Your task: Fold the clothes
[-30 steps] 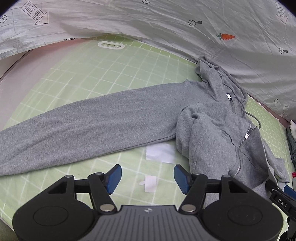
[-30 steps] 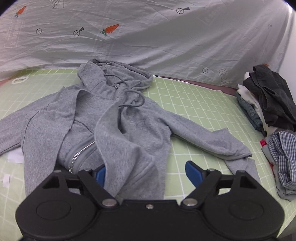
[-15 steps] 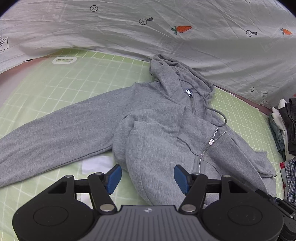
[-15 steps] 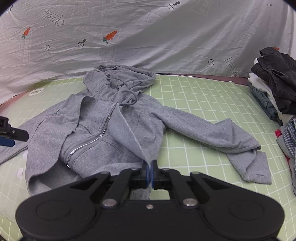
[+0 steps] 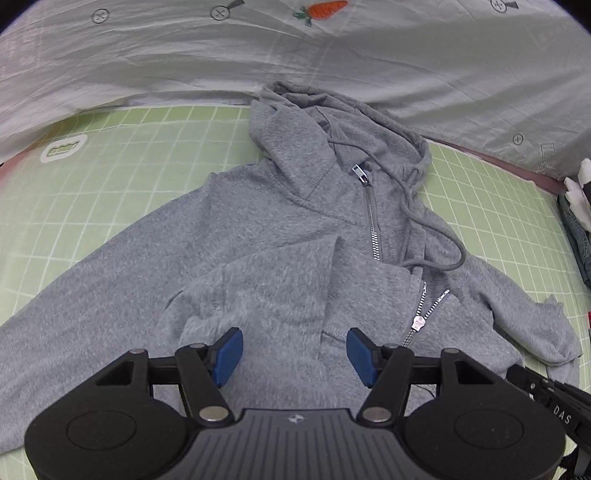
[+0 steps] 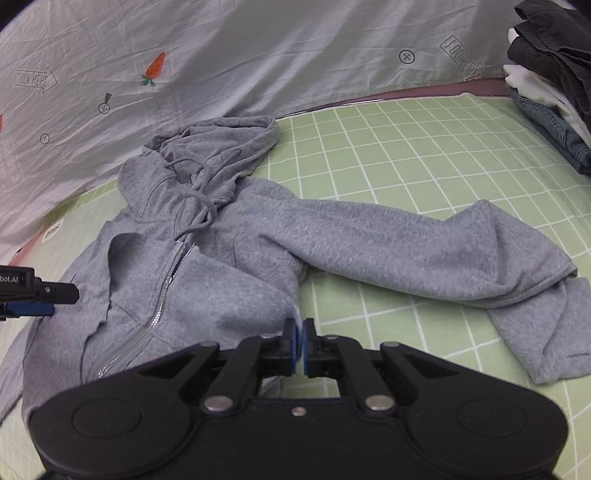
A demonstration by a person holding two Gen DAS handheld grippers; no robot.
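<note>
Hoodie [image 6: 229,295] lies unfolded, sleeve sprawled toward 3 o'clock; right gripper [image 6: 298,345] pinches its hem, left gripper [image 5: 293,350] gapes empty.

A pale green cutting mat [image 6: 406,155] ruled with a white grid covers the work surface, a white logo label [image 5: 63,148] printed near its far left corner. Behind it hangs a wrinkled white sheet [image 5: 332,59] patterned with orange carrots [image 5: 321,8], small circled crosses and arrow signs reading "LOOK HERE" [image 6: 35,79]. A strip of pinkish table edge [image 6: 424,90] shows between mat and sheet. Light falls evenly, with soft shadows along the cloth's folds.
</note>
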